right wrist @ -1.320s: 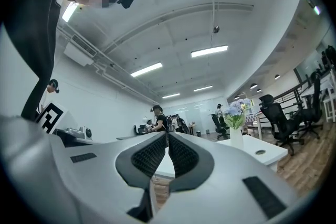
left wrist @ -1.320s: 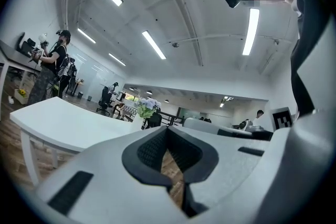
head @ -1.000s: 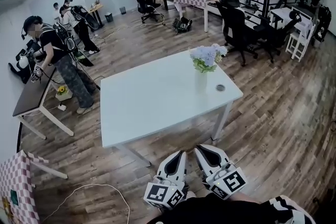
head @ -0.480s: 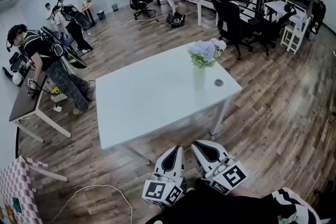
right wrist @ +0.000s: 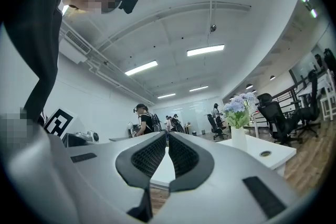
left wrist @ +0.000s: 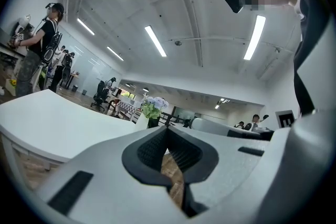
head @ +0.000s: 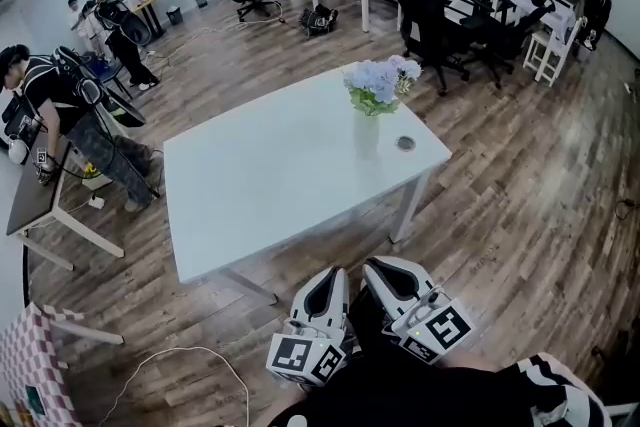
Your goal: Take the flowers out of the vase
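The flowers [head: 378, 83] sit untouched in the vase [head: 367, 135] at twelve o'clock; left gripper [head: 335, 275] and right gripper [head: 380, 269] are squeezed shut, empty.

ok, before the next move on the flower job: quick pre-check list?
1. Flowers seated in the vase, vase upright: ok.
2. Grippers empty: ok, nothing between the fingers of the left gripper or the right gripper.
3. Fingers open for a grasp: not ok, both pairs are shut.
4. Grippers at the vase: not ok, both hang short of the table; the vase stands near its far right corner.
5. Tabletop route free: ok, only a small round disc beside the vase.
6. Vase stays put when the stems are pulled: cannot tell.
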A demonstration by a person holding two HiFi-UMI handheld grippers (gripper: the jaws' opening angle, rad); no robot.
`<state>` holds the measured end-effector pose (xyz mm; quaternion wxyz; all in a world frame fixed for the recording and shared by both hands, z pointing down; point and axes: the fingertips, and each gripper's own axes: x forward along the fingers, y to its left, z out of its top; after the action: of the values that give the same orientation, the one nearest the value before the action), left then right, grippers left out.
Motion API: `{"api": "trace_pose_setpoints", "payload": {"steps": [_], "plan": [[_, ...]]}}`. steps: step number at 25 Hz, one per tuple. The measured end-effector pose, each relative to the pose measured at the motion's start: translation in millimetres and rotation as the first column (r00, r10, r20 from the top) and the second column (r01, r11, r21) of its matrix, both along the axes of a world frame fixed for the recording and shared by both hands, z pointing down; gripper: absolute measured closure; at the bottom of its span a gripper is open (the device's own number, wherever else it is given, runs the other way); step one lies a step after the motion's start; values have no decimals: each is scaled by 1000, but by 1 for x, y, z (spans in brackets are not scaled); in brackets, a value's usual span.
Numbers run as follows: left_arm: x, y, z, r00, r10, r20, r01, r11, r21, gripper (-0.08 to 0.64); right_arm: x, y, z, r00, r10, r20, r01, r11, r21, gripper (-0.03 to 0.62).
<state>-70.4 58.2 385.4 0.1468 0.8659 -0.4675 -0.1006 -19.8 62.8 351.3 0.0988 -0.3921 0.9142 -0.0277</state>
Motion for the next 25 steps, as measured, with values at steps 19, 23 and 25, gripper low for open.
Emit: {"api": "trace_pose_setpoints", "payload": {"steps": [19, 23, 25], "plan": [[7, -146, -5, 998, -41, 36, 41, 999, 14, 555, 10, -157, -8, 1000, -23, 17, 23, 1000, 15, 563], [10, -183, -6, 998, -62, 34, 61, 998, 22, 555, 11, -192, -8, 998, -55, 7, 55, 998, 6, 563], [15, -200, -7, 997, -69, 35, 68, 997, 23, 555, 14, -208, -7, 997, -72, 2, 72, 997, 4, 563]]}}
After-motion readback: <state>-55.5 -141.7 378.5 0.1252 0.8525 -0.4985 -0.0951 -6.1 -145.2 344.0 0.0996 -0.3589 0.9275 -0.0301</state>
